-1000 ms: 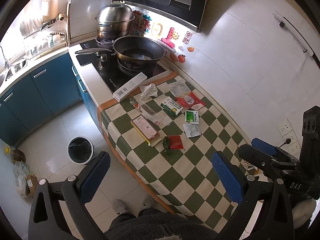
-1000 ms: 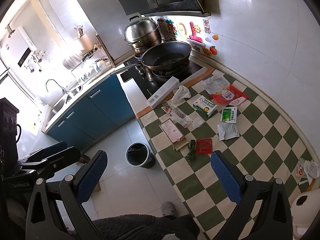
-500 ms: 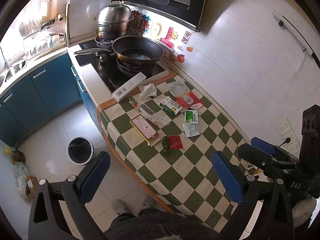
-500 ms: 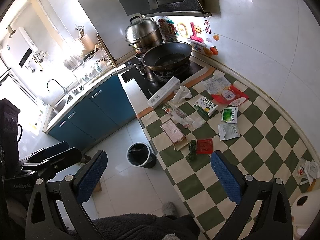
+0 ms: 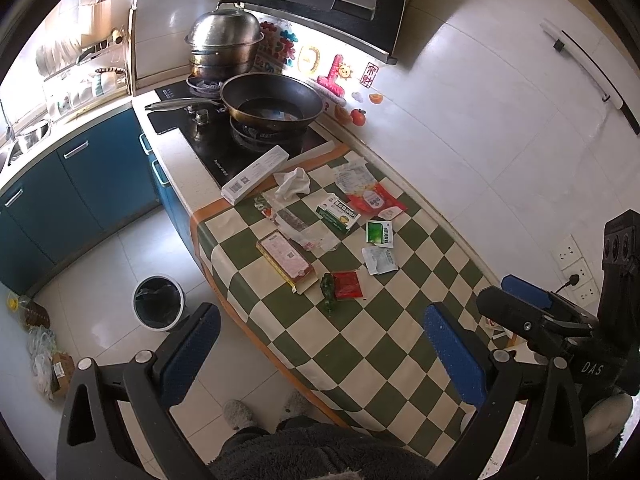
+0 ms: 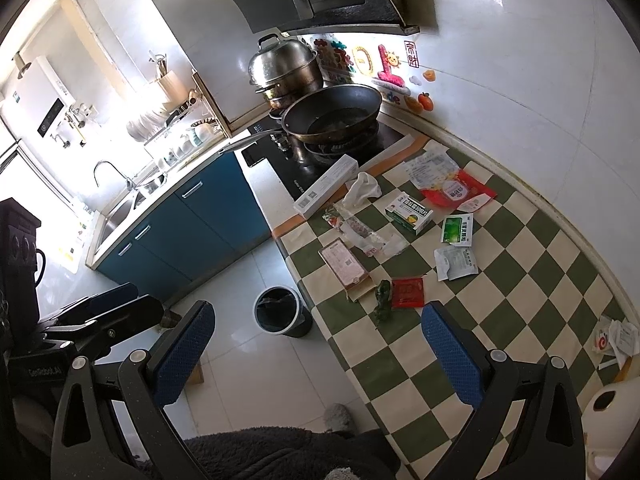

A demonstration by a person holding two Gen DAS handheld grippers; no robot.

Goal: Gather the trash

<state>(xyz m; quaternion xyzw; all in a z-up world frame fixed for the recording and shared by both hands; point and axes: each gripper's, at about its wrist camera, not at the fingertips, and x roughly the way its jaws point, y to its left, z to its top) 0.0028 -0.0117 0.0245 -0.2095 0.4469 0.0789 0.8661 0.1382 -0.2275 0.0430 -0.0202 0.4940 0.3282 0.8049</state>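
Observation:
Several pieces of trash lie on the green checked tablecloth point(image 5: 400, 320): a red sachet point(image 5: 347, 284) beside a green wrapper point(image 5: 329, 287), a pink flat box point(image 5: 285, 257), a green-white medicine box point(image 5: 338, 213), a crumpled tissue point(image 5: 294, 183), a long white box point(image 5: 255, 174) and a red packet point(image 5: 375, 200). A round bin point(image 5: 158, 307) stands on the floor left of the table; it also shows in the right wrist view point(image 6: 279, 310). My left gripper point(image 5: 320, 356) and right gripper point(image 6: 318, 354) are both open and empty, held high above the table's near end.
A stove with a dark wok point(image 5: 272, 104) and a steel steamer pot point(image 5: 224, 46) stands beyond the table. Blue cabinets point(image 5: 72, 184) and a sink run along the left. Bags lie on the floor at far left point(image 5: 42, 356). My slippered feet point(image 5: 238, 416) stand by the table edge.
Both views have shifted very slightly; the scene sits a touch lower and closer. Both grippers stay open and nothing on the table has moved.

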